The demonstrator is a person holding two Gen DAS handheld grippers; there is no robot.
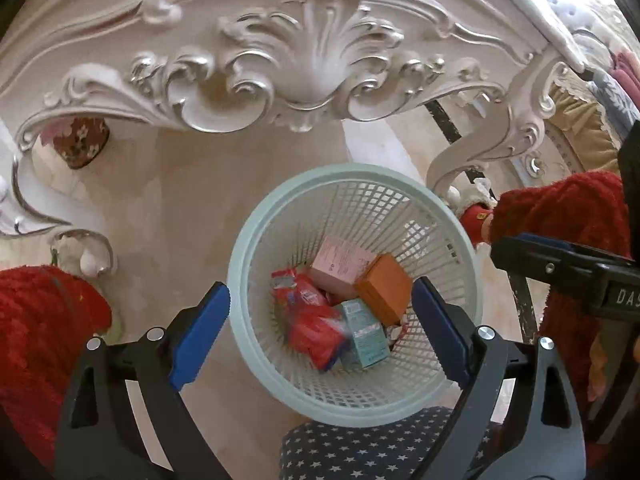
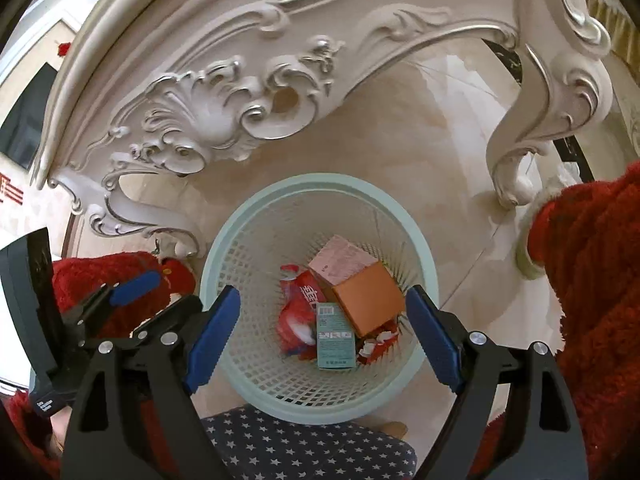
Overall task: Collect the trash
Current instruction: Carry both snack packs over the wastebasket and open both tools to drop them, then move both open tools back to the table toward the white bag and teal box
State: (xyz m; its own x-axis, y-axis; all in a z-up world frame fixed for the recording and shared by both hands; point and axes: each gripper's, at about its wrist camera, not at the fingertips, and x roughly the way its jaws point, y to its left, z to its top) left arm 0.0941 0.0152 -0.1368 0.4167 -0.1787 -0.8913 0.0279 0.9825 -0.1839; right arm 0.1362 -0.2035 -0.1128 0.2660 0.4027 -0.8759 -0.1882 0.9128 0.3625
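Observation:
A pale green mesh waste basket [image 1: 256,232] [image 2: 224,240] stands on the floor below both grippers. Inside it lie a pink box [image 1: 340,262] [image 2: 340,260], an orange box [image 1: 384,292] [image 2: 368,300], a teal box [image 1: 366,336] [image 2: 335,336] and a red wrapper [image 1: 316,328] [image 2: 298,312]. My left gripper [image 1: 322,316] hangs above the basket with its blue pads wide apart and nothing between them. My right gripper [image 2: 324,320] hovers beside it, also open and empty. Each gripper shows at the edge of the other's view.
An ornate white carved table apron [image 1: 312,64] [image 2: 208,112] and its curled legs [image 1: 472,152] [image 2: 532,120] rise just behind the basket. A dark star-patterned cushion [image 1: 360,448] [image 2: 304,444] sits at the near side. Red fluffy sleeves [image 1: 44,320] [image 2: 600,280] flank the views.

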